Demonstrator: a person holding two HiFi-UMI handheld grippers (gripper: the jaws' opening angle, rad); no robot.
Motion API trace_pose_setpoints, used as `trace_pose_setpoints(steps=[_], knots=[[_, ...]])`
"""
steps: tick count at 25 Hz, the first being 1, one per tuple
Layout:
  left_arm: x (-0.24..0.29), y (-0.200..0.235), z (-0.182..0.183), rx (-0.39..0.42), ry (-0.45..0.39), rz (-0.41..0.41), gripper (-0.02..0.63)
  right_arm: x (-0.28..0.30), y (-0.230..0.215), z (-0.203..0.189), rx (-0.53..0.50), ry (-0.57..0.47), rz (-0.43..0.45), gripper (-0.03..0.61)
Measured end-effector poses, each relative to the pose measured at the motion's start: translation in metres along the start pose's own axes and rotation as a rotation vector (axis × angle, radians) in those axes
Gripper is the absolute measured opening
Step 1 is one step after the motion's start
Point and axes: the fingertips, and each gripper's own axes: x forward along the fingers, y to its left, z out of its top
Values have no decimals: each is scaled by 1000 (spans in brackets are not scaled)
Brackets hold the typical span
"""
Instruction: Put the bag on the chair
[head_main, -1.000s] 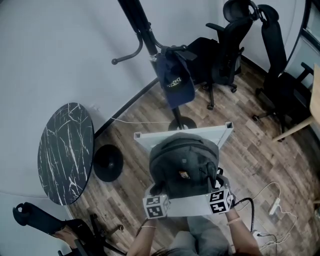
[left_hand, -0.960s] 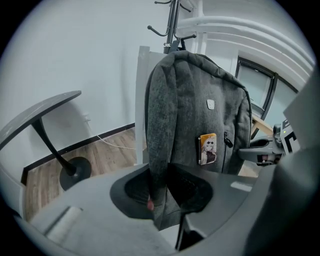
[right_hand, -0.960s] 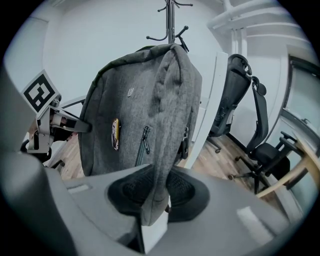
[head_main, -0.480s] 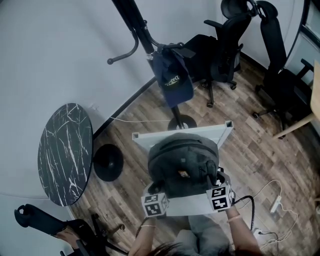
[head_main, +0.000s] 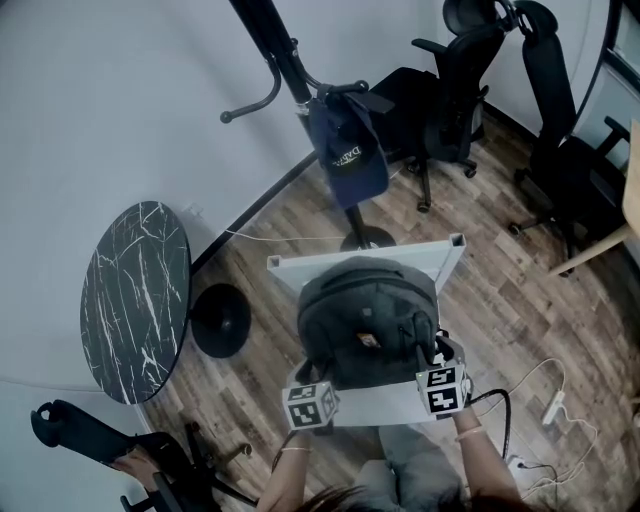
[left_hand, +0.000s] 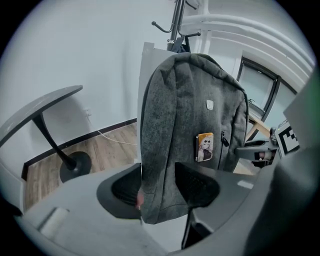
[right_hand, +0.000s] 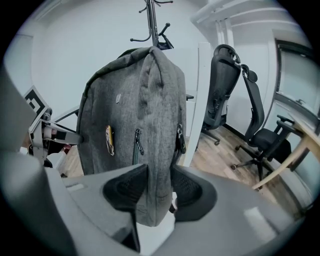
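A grey backpack (head_main: 365, 320) with a small picture badge stands upright on a white chair (head_main: 300, 272), leaning against its backrest. My left gripper (head_main: 318, 380) is at the bag's lower left corner and my right gripper (head_main: 433, 355) at its lower right corner. In the left gripper view the bag (left_hand: 195, 100) hangs between the left gripper (left_hand: 160, 187) pads. The right gripper view shows the bag (right_hand: 135, 100) between the right gripper (right_hand: 157, 192) pads. Both pairs of jaws have just been opening and stand wide, loose around the fabric.
Behind the chair, a black coat stand holds a navy bag (head_main: 347, 155). A round marble table (head_main: 135, 300) with a black base (head_main: 220, 320) is at the left. Black office chairs (head_main: 455, 95) stand at the back right. Cables and a power strip (head_main: 550, 405) lie on the wooden floor at the right.
The bag stays on the chair and both grippers remain at its bottom corners. The right gripper's marker cube has turned slightly.
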Motion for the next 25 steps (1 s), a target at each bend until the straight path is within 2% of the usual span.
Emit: trace_pose_setpoints(steps=[9, 16, 25], knots=[[-32, -7, -1, 8, -18, 32, 198, -29, 2, 8, 5, -41, 6, 160], [-68, -22, -1, 15, -75, 22, 179, -65, 15, 9, -21, -93, 16, 158], [-135, -51, -29, 7, -150, 13, 166, -127, 43, -8, -84, -154, 37, 158]])
